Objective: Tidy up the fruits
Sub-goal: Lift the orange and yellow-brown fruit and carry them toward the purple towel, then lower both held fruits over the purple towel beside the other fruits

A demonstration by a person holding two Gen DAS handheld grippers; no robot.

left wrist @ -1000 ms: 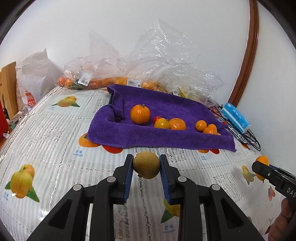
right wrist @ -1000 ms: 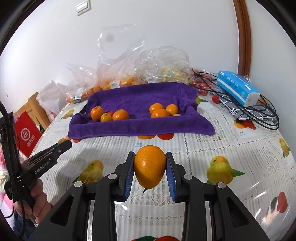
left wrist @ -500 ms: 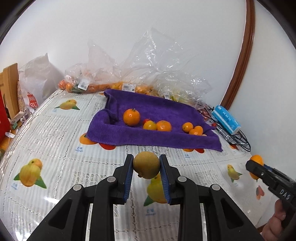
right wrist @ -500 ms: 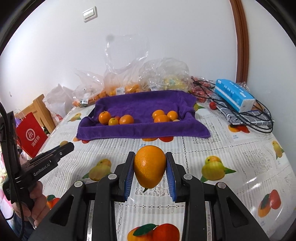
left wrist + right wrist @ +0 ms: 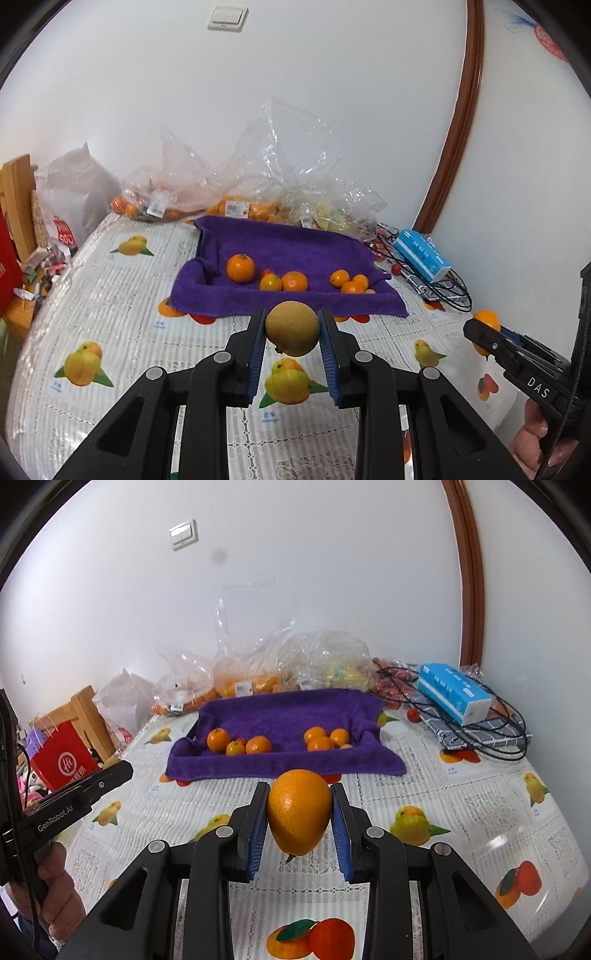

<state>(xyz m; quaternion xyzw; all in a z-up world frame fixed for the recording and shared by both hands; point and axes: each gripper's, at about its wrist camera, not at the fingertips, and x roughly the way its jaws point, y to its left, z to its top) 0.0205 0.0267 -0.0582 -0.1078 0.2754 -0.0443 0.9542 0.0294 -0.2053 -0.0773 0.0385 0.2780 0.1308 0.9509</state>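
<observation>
My left gripper is shut on a round brownish-tan fruit, held above the table in front of a purple towel-lined tray. On the towel lie several oranges: one group at the left and one at the right. My right gripper is shut on a large orange, also lifted over the tablecloth short of the tray. In the left wrist view the right gripper with its orange shows at the right edge; the left gripper's finger shows at the left of the right wrist view.
Clear plastic bags of fruit pile up behind the tray against the wall. A blue tissue box sits on black cables at the back right. A red paper bag and a wooden chair stand off the table's left edge.
Both grippers have risen and drawn back from the tray, each keeping its fruit. The tray looks smaller and farther, and more wall shows.
</observation>
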